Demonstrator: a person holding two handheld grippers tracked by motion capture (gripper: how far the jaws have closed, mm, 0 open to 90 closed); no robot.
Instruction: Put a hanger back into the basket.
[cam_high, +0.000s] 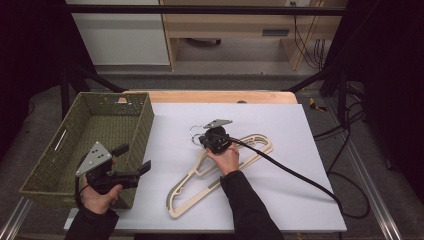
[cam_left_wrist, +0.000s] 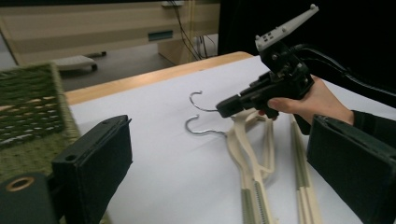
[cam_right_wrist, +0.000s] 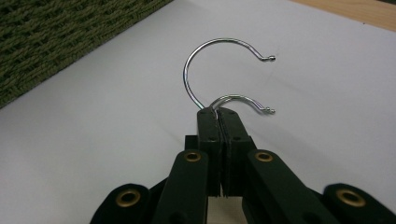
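I seem to be in a lab: black frame rails (cam_high: 200, 9) surround my white-covered counter (cam_high: 280, 150), cables (cam_high: 345, 165) trail across the floor, plywood furniture (cam_high: 225, 25) behind.

I see the hangers (cam_high: 220, 172) as cream plastic, matt, with ribbed strips; their hooks (cam_right_wrist: 219, 74) are polished, glossy wire metal. The basket (cam_high: 50, 165) is green woven fibre, rough. The sheet (cam_high: 280, 150) looks smooth matt white. The table edge (cam_high: 220, 96) is pale wood.
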